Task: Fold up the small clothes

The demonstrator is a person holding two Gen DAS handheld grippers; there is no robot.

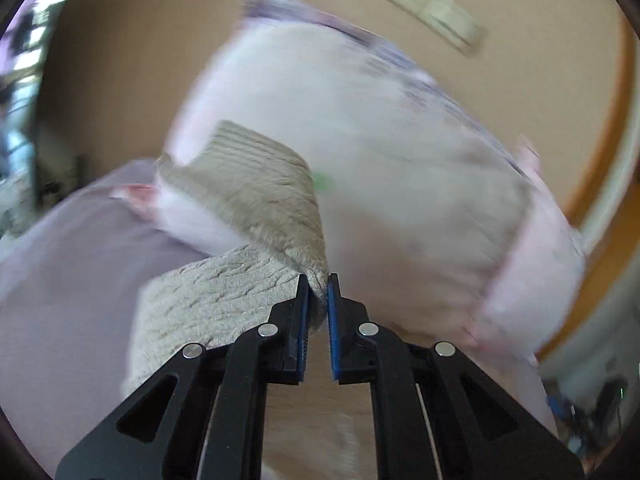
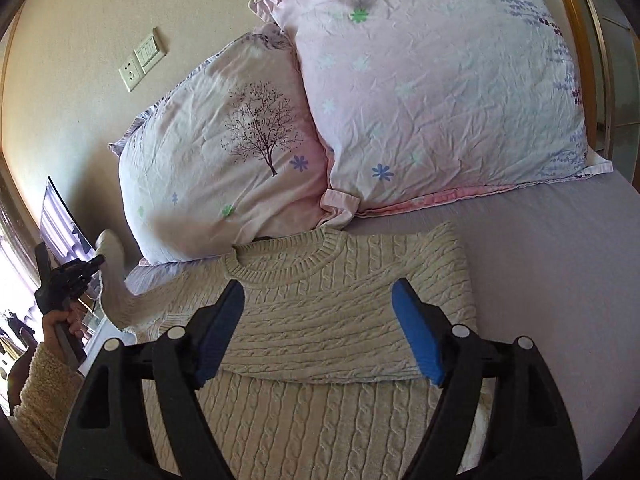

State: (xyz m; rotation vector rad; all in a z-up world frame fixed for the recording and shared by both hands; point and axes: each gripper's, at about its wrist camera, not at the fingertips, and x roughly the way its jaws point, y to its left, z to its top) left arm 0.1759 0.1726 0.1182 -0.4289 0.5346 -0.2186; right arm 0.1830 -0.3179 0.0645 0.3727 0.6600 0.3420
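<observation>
Left wrist view: the left tongs (image 1: 318, 286) are closed to a narrow slit, and a fold of the cream cable-knit sweater (image 1: 224, 300) is pinched between the blue pads (image 1: 334, 332) at their tips. The piece held is a sleeve (image 1: 264, 192), and it rises from the tips up and to the left, with its ribbed cuff at the far end. More of the knit lies just left of the tongs, over the lilac bedsheet (image 1: 72, 280). Beyond the tips a pale pink pillow (image 1: 380, 140) fills most of the view, badly blurred. A wall switch plate (image 1: 430, 8) sits far ahead, up and to the right.

Right wrist view: the right tongs (image 2: 318, 292) stand wide open and hold nothing. Straight ahead of them, and passing under them, the sweater (image 2: 320, 308) lies flat on the bedsheet (image 2: 560, 280), front up, with its round ribbed neckline (image 2: 284, 264) just beyond the tips. Its right side has been turned in, leaving a straight folded edge ahead of the right finger. At far left the sleeve (image 2: 110, 276) is lifted off the bed, its end caught in the left tongs (image 2: 94, 260), held by a hand (image 2: 60, 320) in a fleecy cuff. Past the sweater lean two pillows, one printed with a tree (image 2: 224, 152) and one with flowers (image 2: 440, 80), below a wall socket (image 2: 142, 60).
</observation>
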